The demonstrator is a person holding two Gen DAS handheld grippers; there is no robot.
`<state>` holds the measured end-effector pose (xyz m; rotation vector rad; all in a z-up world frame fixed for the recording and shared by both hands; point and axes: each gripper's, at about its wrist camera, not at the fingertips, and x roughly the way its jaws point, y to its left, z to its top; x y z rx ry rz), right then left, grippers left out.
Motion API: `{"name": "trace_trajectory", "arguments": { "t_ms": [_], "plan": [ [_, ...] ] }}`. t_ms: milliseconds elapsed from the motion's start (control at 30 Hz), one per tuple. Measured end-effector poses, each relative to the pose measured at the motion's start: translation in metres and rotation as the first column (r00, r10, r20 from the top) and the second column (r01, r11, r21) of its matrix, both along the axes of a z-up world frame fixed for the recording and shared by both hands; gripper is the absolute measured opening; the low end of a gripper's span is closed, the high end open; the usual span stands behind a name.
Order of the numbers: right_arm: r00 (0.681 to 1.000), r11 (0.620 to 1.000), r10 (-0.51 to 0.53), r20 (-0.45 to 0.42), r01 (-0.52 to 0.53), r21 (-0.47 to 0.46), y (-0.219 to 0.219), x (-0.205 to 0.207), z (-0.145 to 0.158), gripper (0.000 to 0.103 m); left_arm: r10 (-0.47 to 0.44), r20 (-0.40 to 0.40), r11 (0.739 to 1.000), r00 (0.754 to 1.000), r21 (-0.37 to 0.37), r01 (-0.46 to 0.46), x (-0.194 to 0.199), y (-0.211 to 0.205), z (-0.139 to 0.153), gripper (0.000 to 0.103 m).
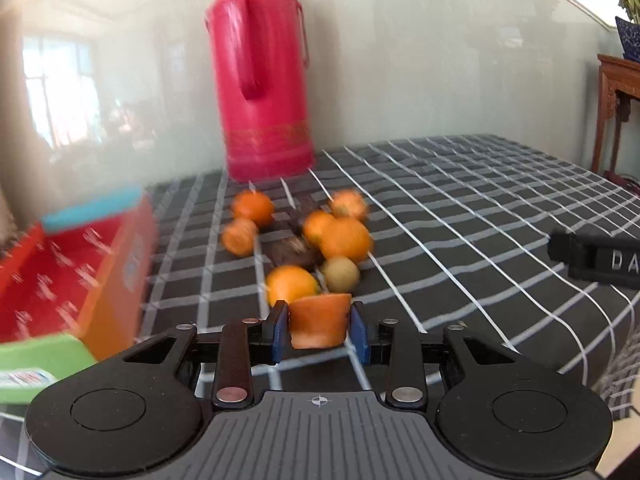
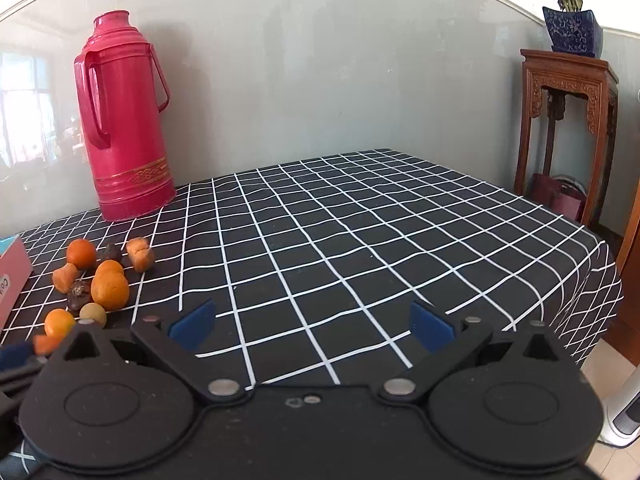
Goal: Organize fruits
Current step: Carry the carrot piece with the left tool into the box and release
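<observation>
At my far left stands a red and orange cardboard box with a blue top edge [image 1: 86,264]; just right of it, on the black tablecloth with its white grid [image 2: 360,240], lies the loose heap of fruit: round oranges, smaller rough orange lumps, a dark wrinkled piece and a small greenish-brown round fruit [image 1: 340,274]; behind them rises the tall red plastic thermos flask [image 1: 262,80]. My left gripper [image 1: 319,326] has its blue pads pressed on a wedge-shaped orange piece [image 1: 319,320], wide end up and away from me, held at the near edge of the heap, directly ahead along my fingers; a round orange [image 1: 291,285] sits just beyond it, close behind the left pad. The box lies to the left of that grip and near, so I judge the coming move to be a swing leftward, with my left hand much the nearer of the two. Further right, my right gripper [image 2: 312,326] has its jaws spread wide and holds nothing, over bare cloth, well apart from the fruit, which lies off to its left.
</observation>
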<state>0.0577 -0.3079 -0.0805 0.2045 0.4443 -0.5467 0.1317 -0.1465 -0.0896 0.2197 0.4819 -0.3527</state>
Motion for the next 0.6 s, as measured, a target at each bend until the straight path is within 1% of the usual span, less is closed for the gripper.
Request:
{"name": "trace_trajectory", "arguments": {
  "t_ms": [67,200,267,333,433,500,600],
  "plan": [
    [1.0,1.0,0.009,0.003,-0.009,-0.006,0.003,0.001,0.0,0.097,0.03,0.044,1.0,0.999,0.0,-0.03,-0.001,0.009,0.008,0.034],
    [1.0,0.999,0.028,0.005,-0.028,-0.016,0.011,0.004,0.001,0.097,0.122,0.086,0.992,0.989,-0.049,-0.118,0.006,0.036,0.024,0.034],
    [0.999,0.999,0.041,0.0,-0.041,-0.017,0.016,0.007,0.0,0.097,0.182,0.114,0.983,0.977,-0.062,-0.176,0.011,0.051,0.031,0.034],
    [0.999,0.998,0.054,-0.004,-0.055,-0.026,0.021,0.01,-0.001,0.097,0.252,0.126,0.967,0.959,-0.075,-0.244,0.017,0.068,0.036,0.034],
    [0.997,0.996,0.075,-0.01,-0.075,-0.039,0.029,0.013,-0.001,0.097,0.361,0.104,0.932,0.927,-0.082,-0.354,0.03,0.095,0.037,0.034],
    [0.996,0.995,0.089,-0.017,-0.089,-0.038,0.034,0.016,-0.002,0.097,0.422,0.059,0.905,0.905,-0.083,-0.417,0.041,0.114,0.035,0.034],
    [0.994,0.993,0.107,-0.023,-0.108,-0.038,0.041,0.02,-0.003,0.097,0.486,-0.017,0.871,0.874,-0.077,-0.485,0.055,0.137,0.028,0.034]
  ]
}}
